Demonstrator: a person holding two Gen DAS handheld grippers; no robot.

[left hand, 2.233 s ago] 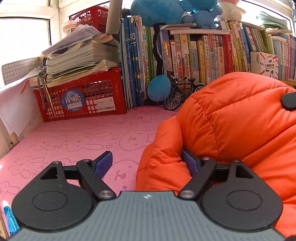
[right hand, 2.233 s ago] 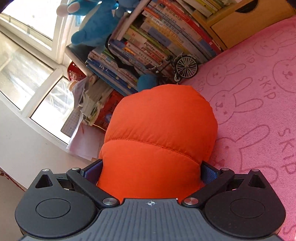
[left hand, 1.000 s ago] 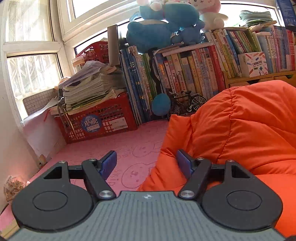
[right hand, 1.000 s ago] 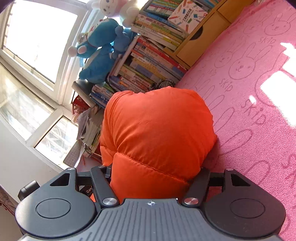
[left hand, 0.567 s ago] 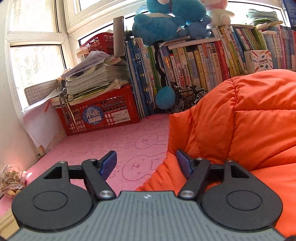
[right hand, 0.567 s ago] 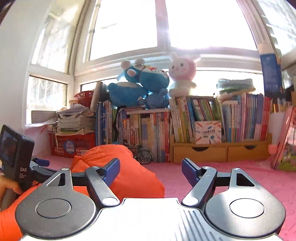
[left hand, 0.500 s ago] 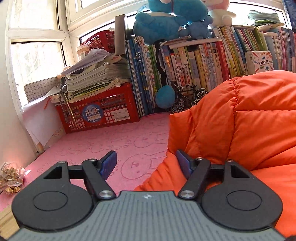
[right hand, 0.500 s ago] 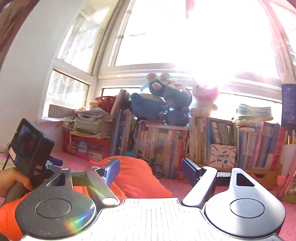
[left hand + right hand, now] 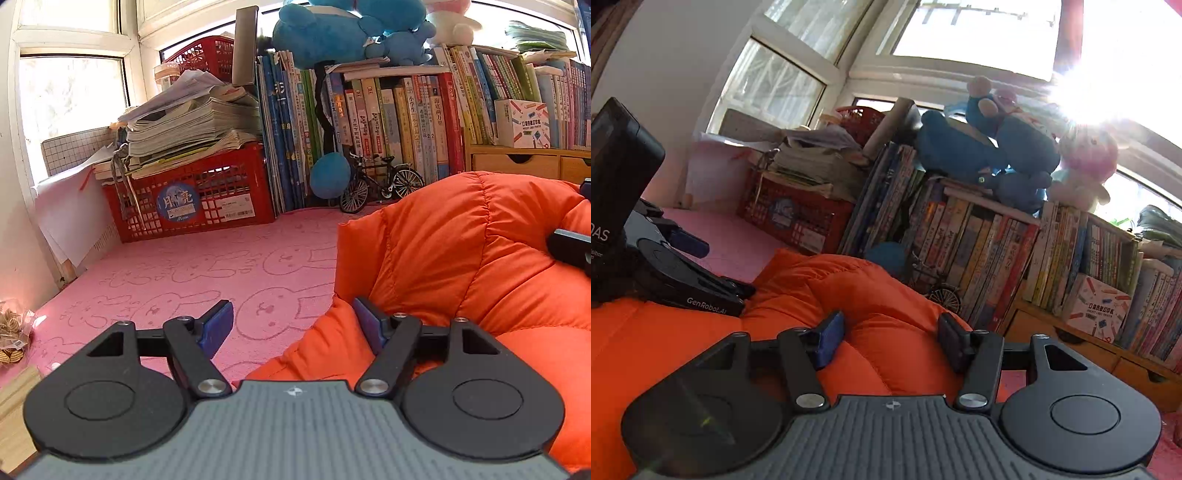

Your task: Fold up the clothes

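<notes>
An orange puffy jacket (image 9: 461,258) lies bunched on the pink rabbit mat (image 9: 203,273). My left gripper (image 9: 293,325) is open at the jacket's left edge. Its right pad (image 9: 364,325) rests against the orange fabric and its left pad hovers over bare mat. My right gripper (image 9: 890,341) sits on top of the jacket (image 9: 886,295) with its jaws closing. A padded fold bulges between them and touches both pads. In the right wrist view the left gripper (image 9: 713,266) lies low at the left on the orange fabric. In the left wrist view part of the right gripper (image 9: 569,247) shows at the right edge.
A red crate (image 9: 192,206) piled with papers stands at the back left. A row of books (image 9: 388,122), a model bicycle (image 9: 380,184) and wooden drawers (image 9: 517,166) line the back, with blue plush toys (image 9: 332,33) on top. A wall and window close the left side.
My right gripper let go of the jacket's end, rolled upright, swung up, then came down over the jacket's top with narrower jaws. My left gripper stayed open at the jacket's left edge.
</notes>
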